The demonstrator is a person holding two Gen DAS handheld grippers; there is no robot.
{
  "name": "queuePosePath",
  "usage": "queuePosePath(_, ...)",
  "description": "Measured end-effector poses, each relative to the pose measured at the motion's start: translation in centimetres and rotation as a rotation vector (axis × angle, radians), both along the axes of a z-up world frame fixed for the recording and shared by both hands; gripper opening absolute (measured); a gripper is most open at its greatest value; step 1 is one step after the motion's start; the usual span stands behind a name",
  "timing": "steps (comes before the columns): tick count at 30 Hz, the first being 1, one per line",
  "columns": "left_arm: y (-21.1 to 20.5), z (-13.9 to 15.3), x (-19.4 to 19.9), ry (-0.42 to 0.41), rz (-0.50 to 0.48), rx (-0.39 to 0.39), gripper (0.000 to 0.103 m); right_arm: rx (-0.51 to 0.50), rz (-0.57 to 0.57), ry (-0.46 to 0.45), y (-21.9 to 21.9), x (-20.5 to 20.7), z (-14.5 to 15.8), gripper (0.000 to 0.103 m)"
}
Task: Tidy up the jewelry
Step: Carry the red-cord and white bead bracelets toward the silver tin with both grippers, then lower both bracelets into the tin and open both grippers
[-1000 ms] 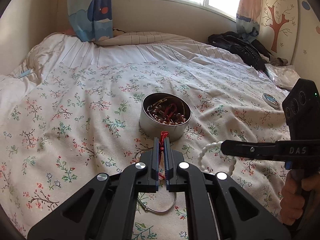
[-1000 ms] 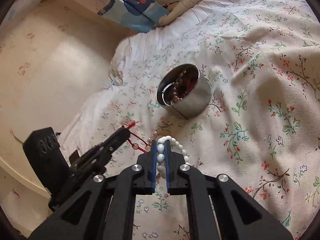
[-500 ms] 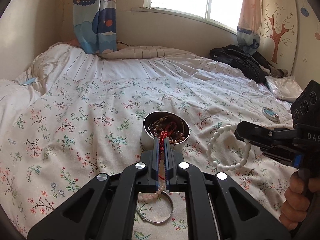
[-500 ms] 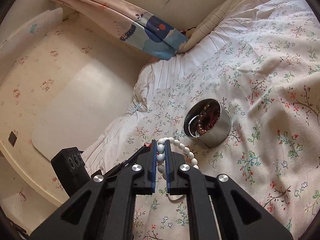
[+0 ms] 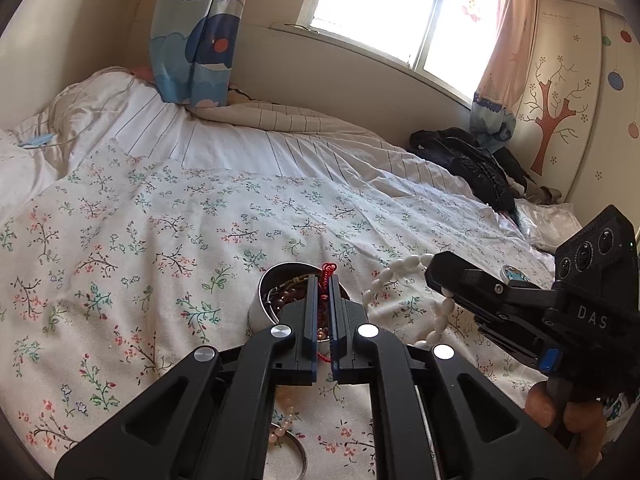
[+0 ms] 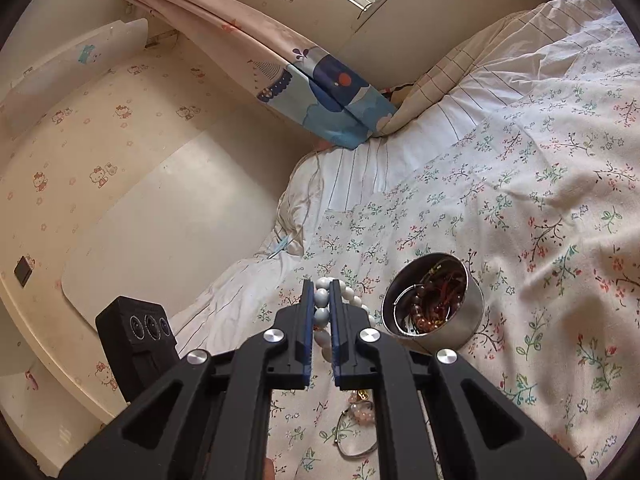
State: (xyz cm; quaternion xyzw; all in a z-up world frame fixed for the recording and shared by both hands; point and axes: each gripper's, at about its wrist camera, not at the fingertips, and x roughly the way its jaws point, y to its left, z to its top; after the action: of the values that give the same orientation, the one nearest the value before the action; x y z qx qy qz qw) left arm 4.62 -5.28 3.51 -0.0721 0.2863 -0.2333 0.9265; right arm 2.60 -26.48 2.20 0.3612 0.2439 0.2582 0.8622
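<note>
A round metal tin (image 5: 266,300) (image 6: 468,320) holding several bead strings sits on the flowered bedspread. My left gripper (image 5: 323,280) is shut on a red cord bracelet (image 5: 327,270) and holds it in the air over the tin's near rim. My right gripper (image 6: 322,286) is shut on a white bead bracelet (image 6: 320,314), lifted above the bed left of the tin; in the left wrist view the bracelet (image 5: 394,272) hangs from the right gripper to the tin's right. A pink bead bracelet (image 6: 362,410) and a thin metal bangle (image 6: 352,444) lie on the bedspread below the grippers.
A dark jacket (image 5: 472,164) lies at the bed's far right. A small round blue-topped object (image 5: 514,273) sits on the bedspread behind the right gripper. The wall and curtain (image 5: 196,40) bound the far side.
Both grippers have risen from the bedspread with their bracelets. The left one now holds the red cord over the tin; the white bracelet hangs higher beside the tin.
</note>
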Motion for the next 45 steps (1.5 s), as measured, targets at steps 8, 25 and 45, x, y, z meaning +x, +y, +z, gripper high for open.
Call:
queuePosePath(8, -1.3, -0.2, 1.4, -0.006, -0.006, 0.008, 0.004, -0.008, -0.028, 0.0, -0.7, 1.8, 0.0, 0.008)
queuePosePath(25, -3.1, -1.9, 4.6, 0.04, -0.011, 0.012, 0.004, -0.095, -0.046, 0.042, -0.3, 5.4, -1.5, 0.009)
queuePosePath(45, -3.8, -4.8, 7.9, 0.165, 0.017, 0.107, 0.02, -0.147, -0.052, 0.099, 0.5, 7.8, -2.9, 0.036)
